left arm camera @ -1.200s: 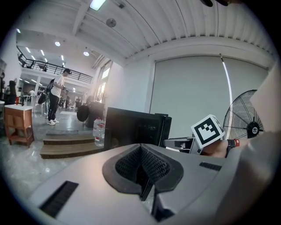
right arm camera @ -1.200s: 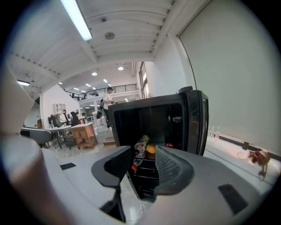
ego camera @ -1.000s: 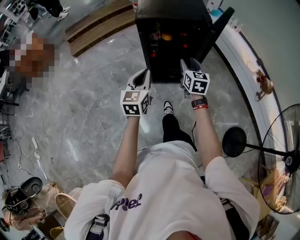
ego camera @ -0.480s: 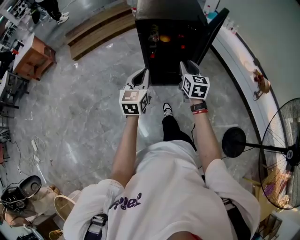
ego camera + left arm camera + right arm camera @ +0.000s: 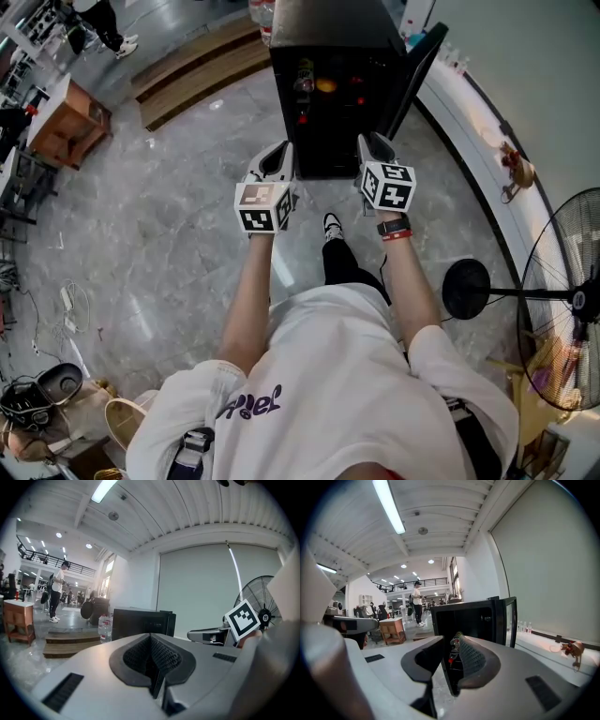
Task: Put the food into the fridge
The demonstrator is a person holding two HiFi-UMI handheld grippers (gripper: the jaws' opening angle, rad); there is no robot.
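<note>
The black fridge [image 5: 328, 28] stands ahead with its door [image 5: 417, 70] swung open to the right. On its dark shelves I see a bottle [image 5: 304, 75], an orange item [image 5: 325, 85] and small red items. Both grippers hover side by side just in front of the opening, above the floor. My left gripper [image 5: 281, 150] holds nothing, and its pads meet in the left gripper view [image 5: 151, 641]. My right gripper [image 5: 370, 141] has just been closing. A narrow gap remains between its jaws [image 5: 447, 660], with nothing in it. Through that gap the fridge [image 5: 464, 616] and its shelves show.
A standing fan [image 5: 562, 309] with a round base [image 5: 466, 286] is at the right. A white curved ledge [image 5: 469, 103] runs along the wall there. A wooden step [image 5: 197, 61] and a wooden table [image 5: 61, 122] lie to the left. A water bottle [image 5: 104, 626] stands beside the fridge.
The right gripper has drawn back a little from the fridge opening toward the person's body. The left gripper has drifted slightly left. Nothing was picked up or let go.
</note>
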